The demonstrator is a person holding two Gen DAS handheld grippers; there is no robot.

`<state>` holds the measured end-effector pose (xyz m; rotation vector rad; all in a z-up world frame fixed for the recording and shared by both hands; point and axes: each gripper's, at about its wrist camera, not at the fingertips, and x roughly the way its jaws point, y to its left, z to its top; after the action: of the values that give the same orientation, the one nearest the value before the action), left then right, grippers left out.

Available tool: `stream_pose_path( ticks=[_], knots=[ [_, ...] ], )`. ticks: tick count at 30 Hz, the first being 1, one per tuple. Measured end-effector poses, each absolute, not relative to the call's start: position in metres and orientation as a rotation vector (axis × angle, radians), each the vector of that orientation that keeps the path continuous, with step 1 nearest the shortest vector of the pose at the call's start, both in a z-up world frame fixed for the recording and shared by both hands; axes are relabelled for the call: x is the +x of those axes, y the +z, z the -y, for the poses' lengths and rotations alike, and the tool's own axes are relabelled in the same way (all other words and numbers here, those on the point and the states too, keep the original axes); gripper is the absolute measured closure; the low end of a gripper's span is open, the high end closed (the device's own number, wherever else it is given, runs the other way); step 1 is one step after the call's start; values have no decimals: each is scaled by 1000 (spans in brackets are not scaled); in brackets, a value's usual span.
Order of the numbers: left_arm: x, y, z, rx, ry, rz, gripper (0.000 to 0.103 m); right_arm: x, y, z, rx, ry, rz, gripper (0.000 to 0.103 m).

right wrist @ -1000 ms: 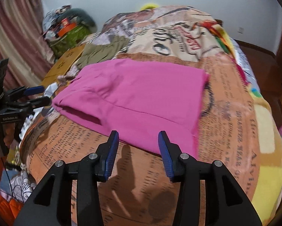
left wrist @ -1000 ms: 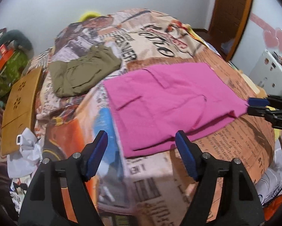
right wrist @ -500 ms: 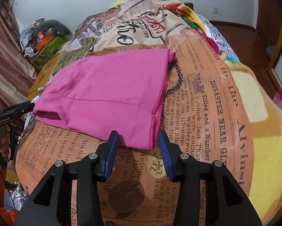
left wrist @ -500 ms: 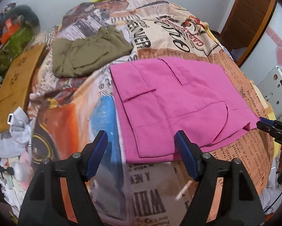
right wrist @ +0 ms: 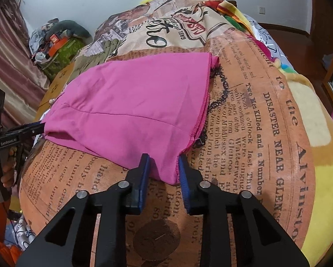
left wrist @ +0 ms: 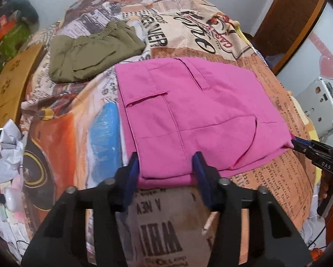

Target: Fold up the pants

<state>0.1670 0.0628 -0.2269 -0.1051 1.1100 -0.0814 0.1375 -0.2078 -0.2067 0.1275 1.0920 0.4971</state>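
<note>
The soft, light pink cotton pants (left wrist: 195,115) lie on the newspaper-print blanket (left wrist: 162,220). The left gripper (left wrist: 166,166) and right gripper (right wrist: 163,166) have just been closing, each over a near corner, not yet pinching.

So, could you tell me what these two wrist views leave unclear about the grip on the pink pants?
- Left gripper: the pink pants fill its gap; pad contact unclear.
- Right gripper: its jaws have been closing around the corner; pinch unconfirmed.
- Pants' underside: hidden against the printed blanket.
- Olive garment: its far side is hidden by its own folds.
</note>
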Motion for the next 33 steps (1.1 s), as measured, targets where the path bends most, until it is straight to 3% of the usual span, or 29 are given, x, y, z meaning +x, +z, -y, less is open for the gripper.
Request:
stream_pose_path(
  ticks=[4, 12, 17, 21, 26, 33],
  knots=[
    [164, -219, -61, -36, -57, -1075, 66, 138, -206, 204, 105, 499, -1089, 84],
    [160, -222, -64, -20, -46, -1082, 66, 138, -207, 202, 106, 496, -1091, 85],
    [160, -223, -69, -21, -5, -1076, 49, 142, -204, 203, 97, 489, -1105, 83],
    [158, -211, -73, -2, 19, -1039, 47, 143, -188, 202, 56, 472, -1076, 83],
    [159, -187, -72, 32, 32, -964, 47, 146, -157, 190, 46, 515, -987, 65],
    [172, -172, -50, 5, -56, -937, 42, 149, -146, 148, 23, 618, -944, 58]
  ],
)
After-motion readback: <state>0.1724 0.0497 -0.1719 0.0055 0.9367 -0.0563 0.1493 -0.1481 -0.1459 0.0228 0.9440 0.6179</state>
